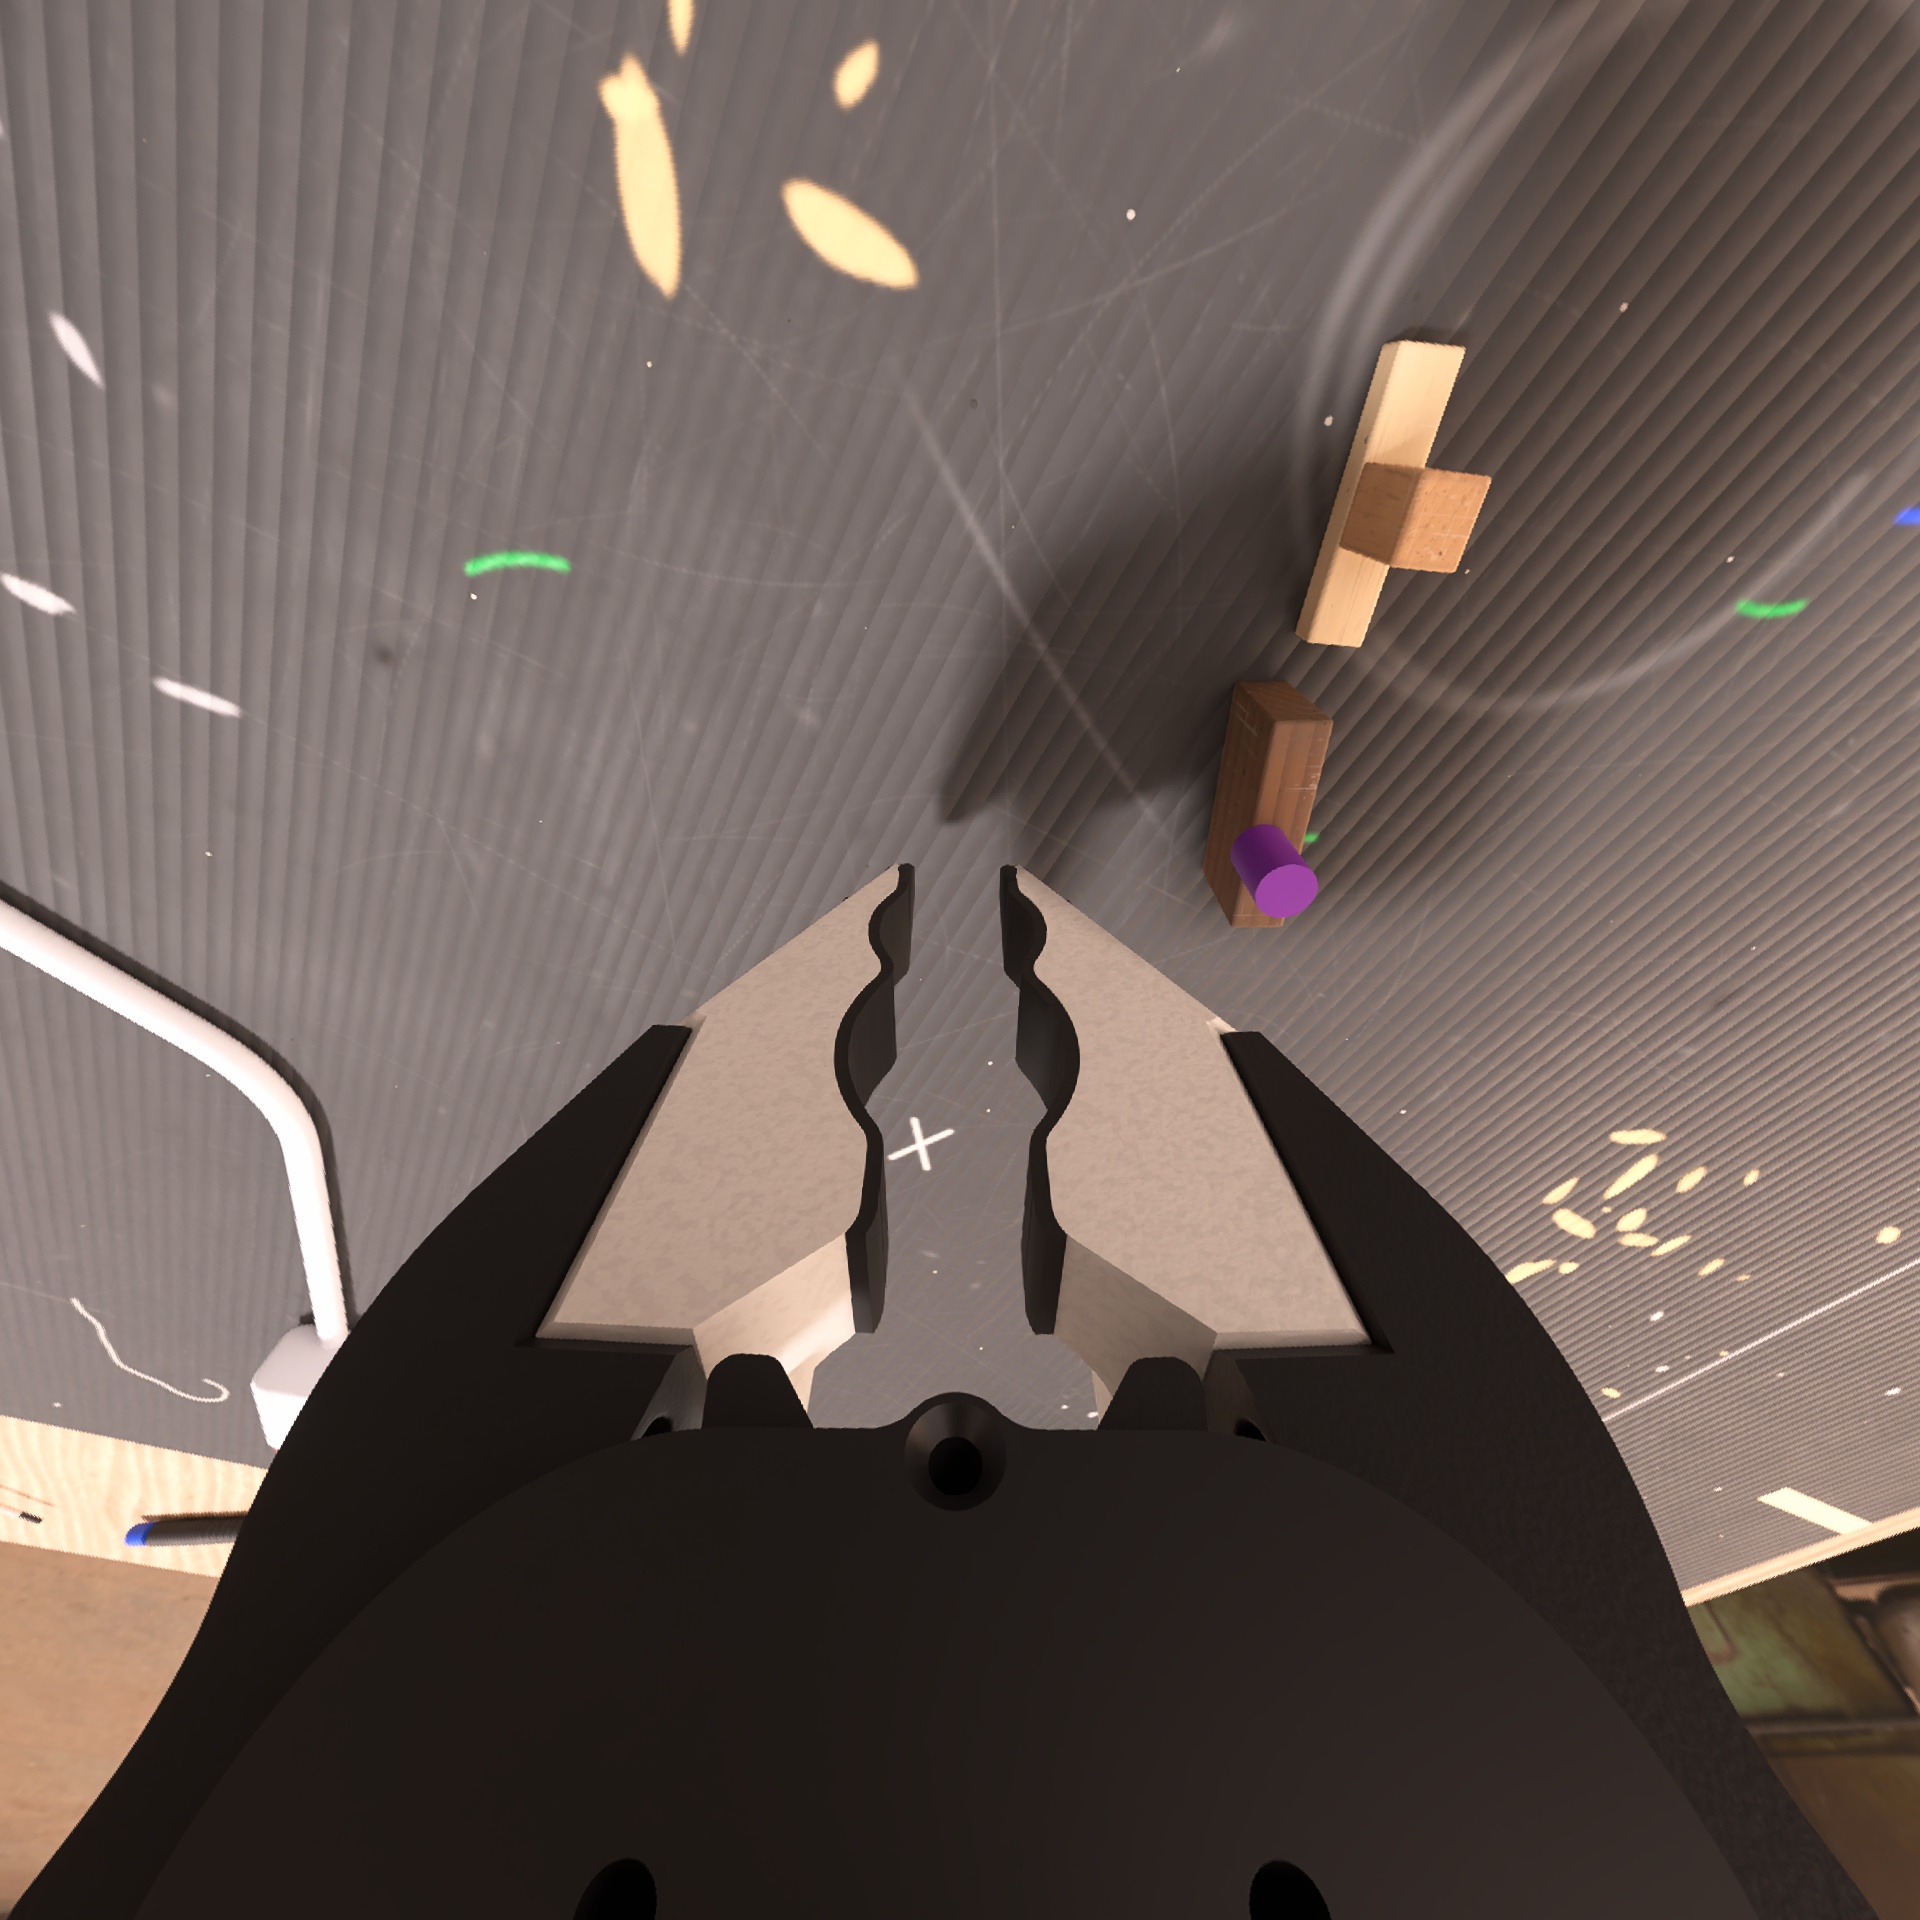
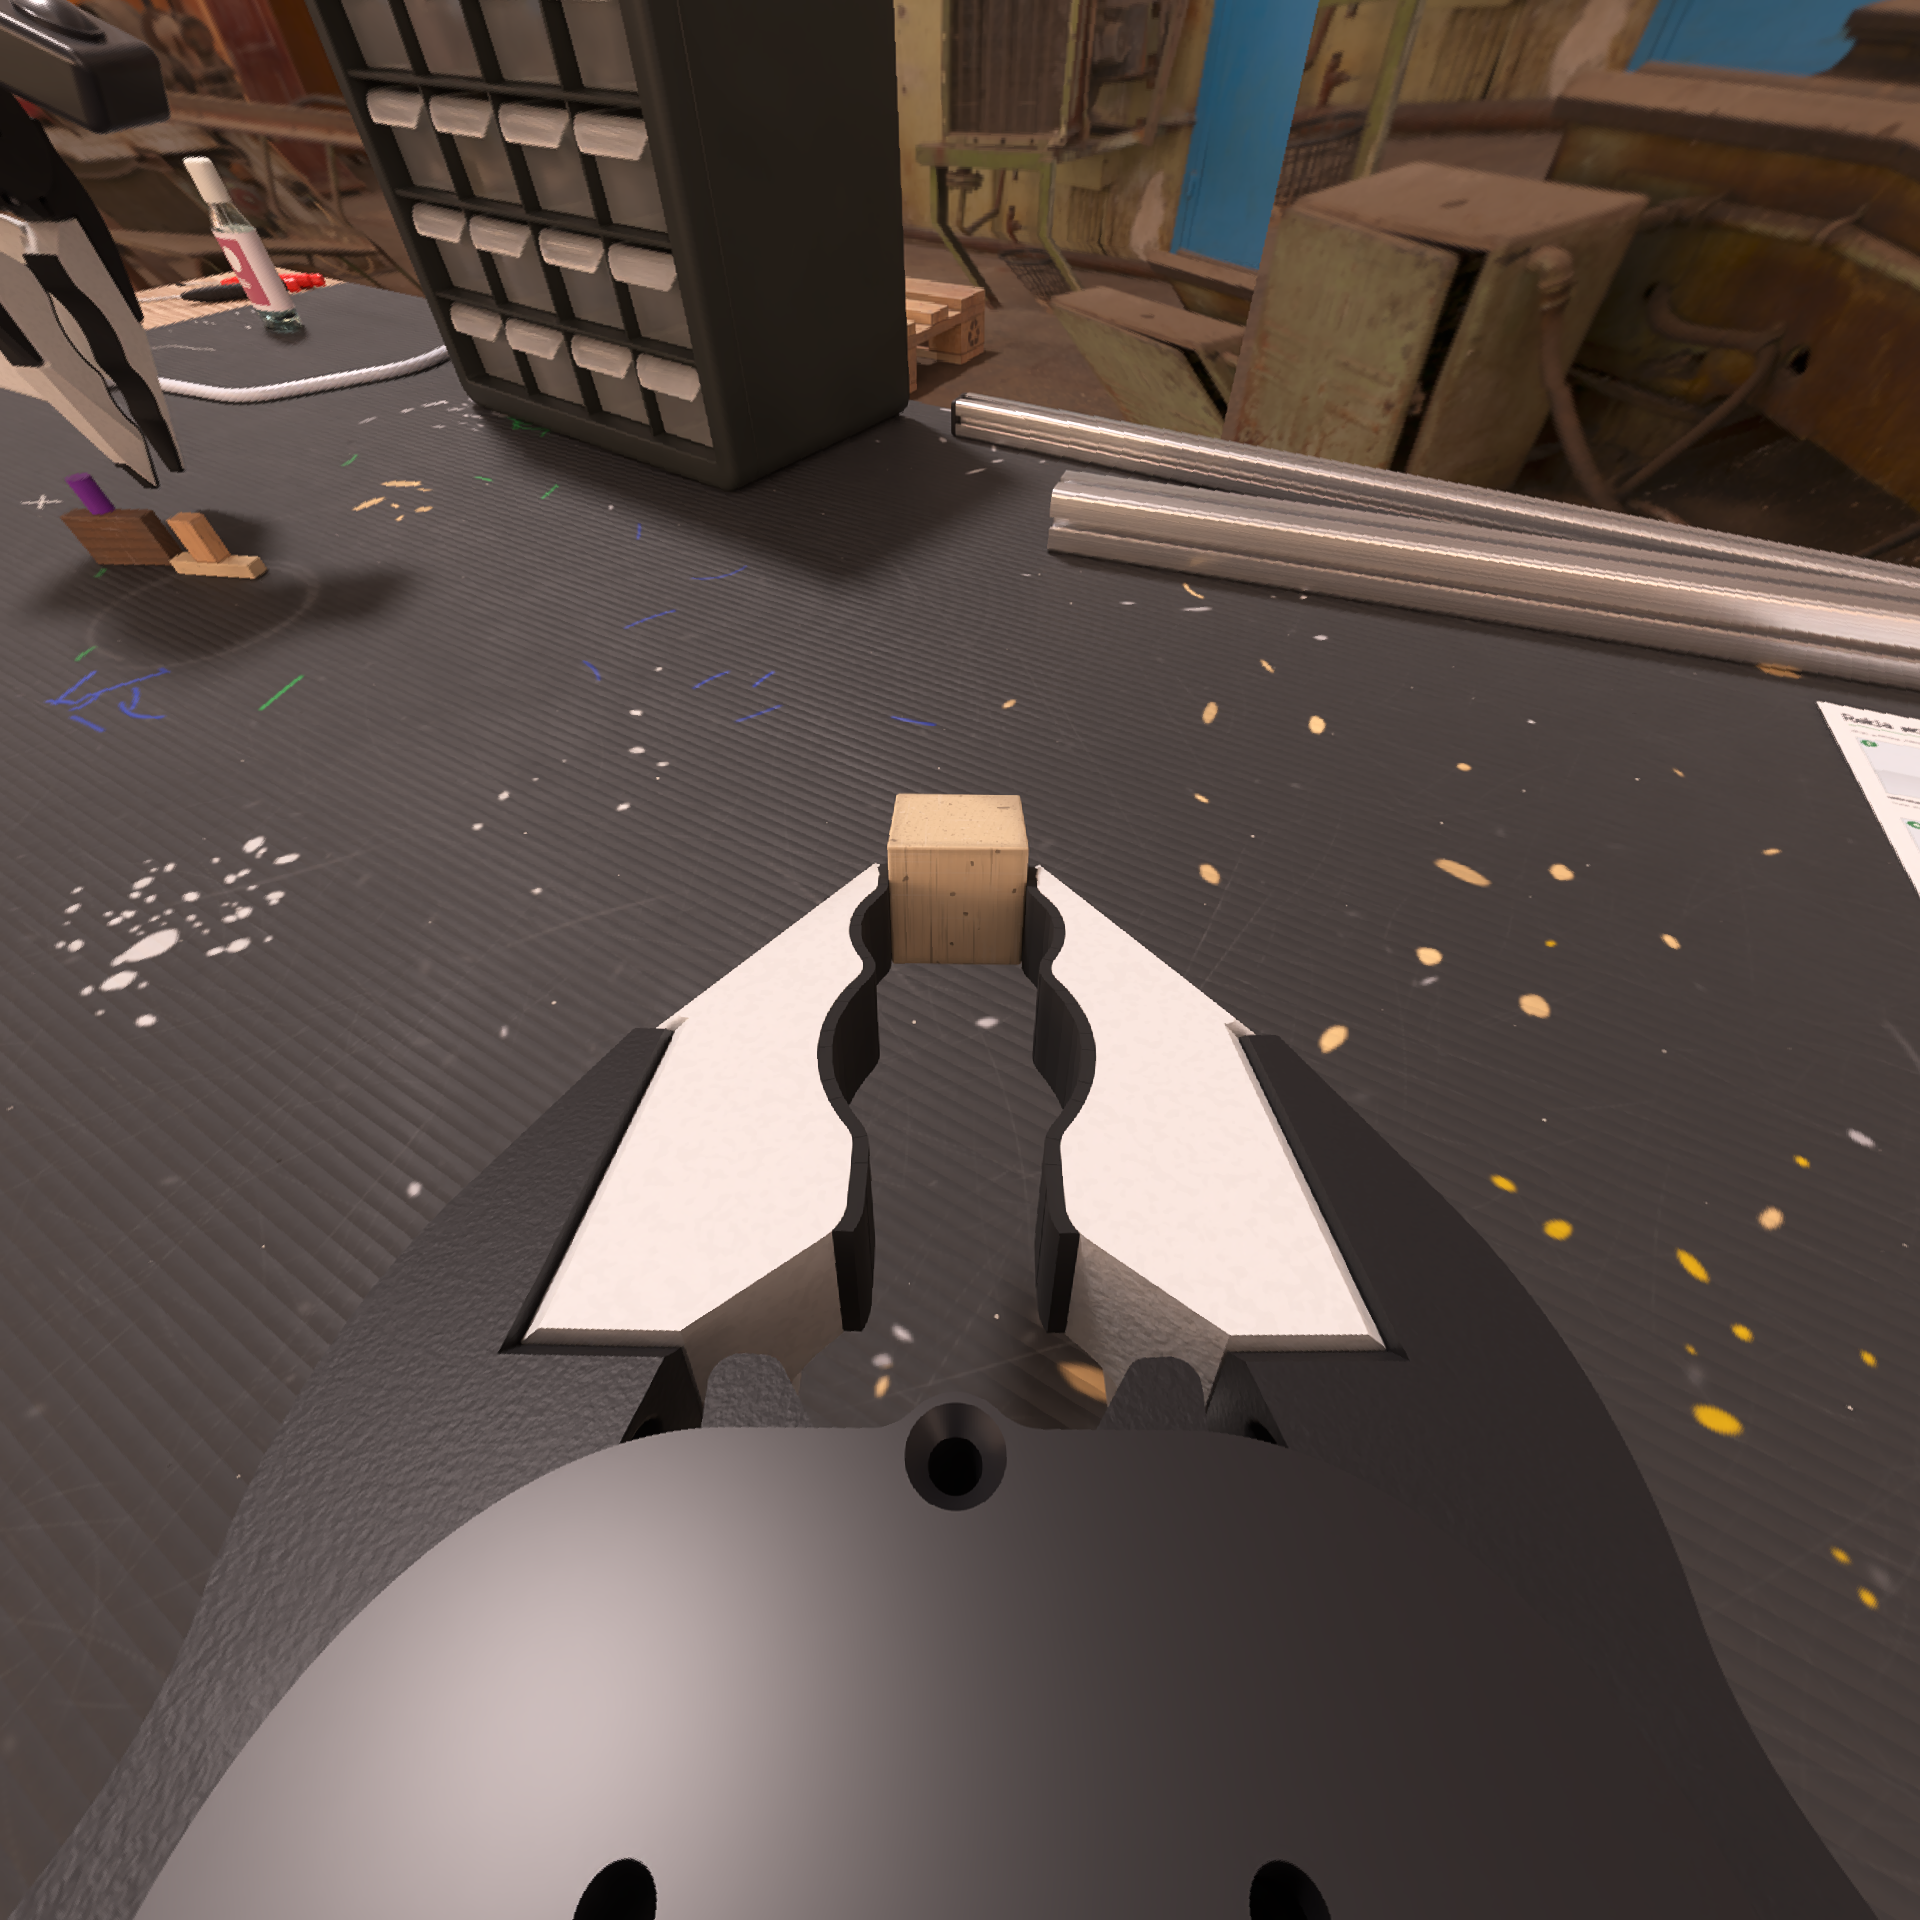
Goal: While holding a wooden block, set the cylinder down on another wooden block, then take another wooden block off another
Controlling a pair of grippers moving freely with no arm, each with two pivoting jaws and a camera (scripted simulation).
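dark ribbed mat (image 2: 416,1039), printed sheet (image 2: 1886,790) at edge, text unreadable

A purple cylinder (image 1: 1274,871) stands upright on one end of a dark brown wooden block (image 1: 1268,800) lying flat on the mat. Just beyond it, a mid-brown block (image 1: 1419,516) rests crosswise on a long pale block (image 1: 1377,488). Well apart to the right, a pale cube (image 2: 957,879) sits clamped between fingertips.

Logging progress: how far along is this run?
Done: purple cylinder stands on the dark wooden block. In hand: right gripper holds a pale cube. Left: left gripper is empty; the tan block sits across the long pale block, not yet removed.
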